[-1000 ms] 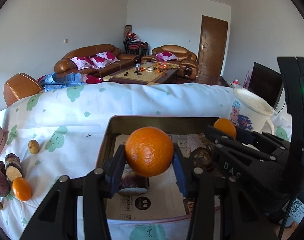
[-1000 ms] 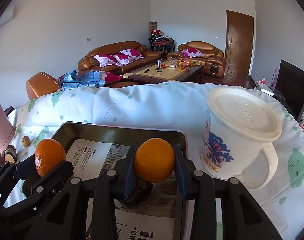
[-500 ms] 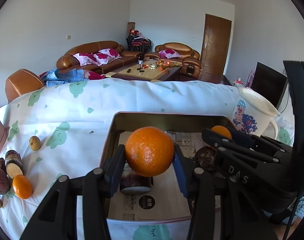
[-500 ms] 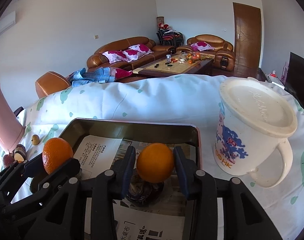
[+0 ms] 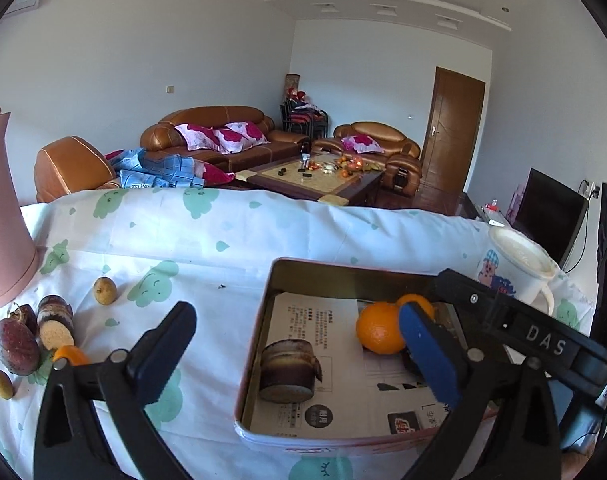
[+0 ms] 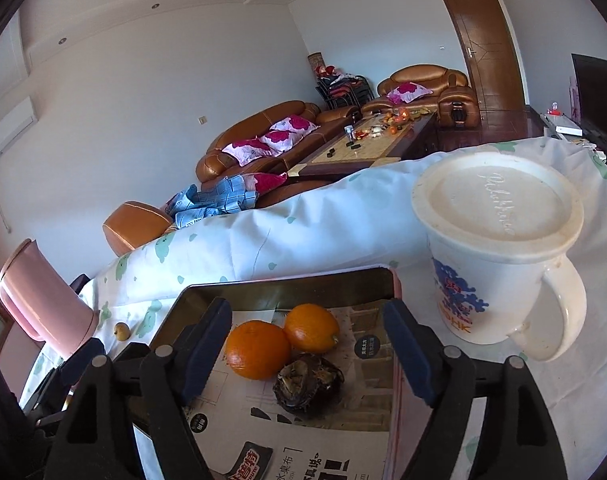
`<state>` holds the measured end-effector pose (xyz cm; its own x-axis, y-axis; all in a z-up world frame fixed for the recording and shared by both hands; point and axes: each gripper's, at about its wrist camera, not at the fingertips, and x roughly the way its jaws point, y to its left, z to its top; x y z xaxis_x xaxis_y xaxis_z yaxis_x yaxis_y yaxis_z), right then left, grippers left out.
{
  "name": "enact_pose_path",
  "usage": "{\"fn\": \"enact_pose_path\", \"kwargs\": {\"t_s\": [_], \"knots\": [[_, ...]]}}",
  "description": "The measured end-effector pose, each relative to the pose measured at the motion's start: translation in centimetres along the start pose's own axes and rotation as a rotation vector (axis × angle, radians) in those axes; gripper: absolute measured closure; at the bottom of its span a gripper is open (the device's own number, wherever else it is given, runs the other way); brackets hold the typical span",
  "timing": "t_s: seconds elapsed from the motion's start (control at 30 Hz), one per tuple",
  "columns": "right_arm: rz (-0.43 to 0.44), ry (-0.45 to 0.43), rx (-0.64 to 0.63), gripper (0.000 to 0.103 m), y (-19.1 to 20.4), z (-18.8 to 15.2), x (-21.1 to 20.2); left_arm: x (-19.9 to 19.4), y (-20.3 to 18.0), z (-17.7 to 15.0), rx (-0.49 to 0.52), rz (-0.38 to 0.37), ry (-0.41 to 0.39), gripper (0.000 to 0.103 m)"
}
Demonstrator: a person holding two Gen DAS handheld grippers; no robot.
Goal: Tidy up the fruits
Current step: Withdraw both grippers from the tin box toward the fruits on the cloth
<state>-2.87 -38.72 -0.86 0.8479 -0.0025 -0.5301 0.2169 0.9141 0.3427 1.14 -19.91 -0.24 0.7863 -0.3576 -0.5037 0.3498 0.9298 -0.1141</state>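
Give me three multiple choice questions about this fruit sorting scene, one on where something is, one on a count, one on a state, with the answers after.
1. Where is the white lidded mug?
A. inside the tray
B. on the cloth beside the tray
C. on the coffee table

2. How many oranges lie in the tray?
A. one
B. two
C. four

3. What state is the right gripper in?
A. open, holding nothing
B. shut on an orange
C. shut on the mug handle

Answers:
1 B, the mug stands on the patterned cloth just outside the tray's right rim.
2 B, one orange and a second orange sit side by side on the newspaper lining.
3 A, its jaws stand wide apart with both oranges resting on the tray beyond them.
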Motion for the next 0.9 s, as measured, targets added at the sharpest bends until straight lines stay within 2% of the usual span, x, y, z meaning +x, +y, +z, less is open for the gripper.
{"fn": "enact_pose_path", "kwargs": {"t_s": [0.17,0.3,0.43,0.53,0.63,0.77,0.9], "knots": [[-0.025,-0.039,-0.023,0.022,0.6,0.1,-0.5,-0.4,0.0,0.2,0.020,0.022,-0.017,0.000],[-0.076,-0.139,-0.060,0.022,1.1,0.2,-2.2,-0.5,0.4,0.4,0.019,0.038,-0.030,0.000],[-0.143,-0.212,-0.088,0.016,1.6,-0.1,-3.0,-0.7,0.8,0.2,0.043,0.119,-0.063,0.000],[-0.178,-0.232,-0.119,0.016,2.0,-0.4,-3.1,-0.8,1.2,0.0,0.056,0.173,-0.081,0.000],[-0.206,-0.241,-0.135,0.016,2.1,-0.6,-3.1,-1.6,2.0,-0.3,0.044,0.214,-0.137,0.000],[-0.200,-0.219,-0.112,0.016,1.9,-0.8,-2.9,-2.1,2.8,-0.4,0.031,0.217,-0.150,0.000],[-0.223,-0.250,-0.105,0.016,2.0,-1.1,-3.6,-2.5,3.2,-0.5,0.030,0.203,-0.149,0.000]]}}
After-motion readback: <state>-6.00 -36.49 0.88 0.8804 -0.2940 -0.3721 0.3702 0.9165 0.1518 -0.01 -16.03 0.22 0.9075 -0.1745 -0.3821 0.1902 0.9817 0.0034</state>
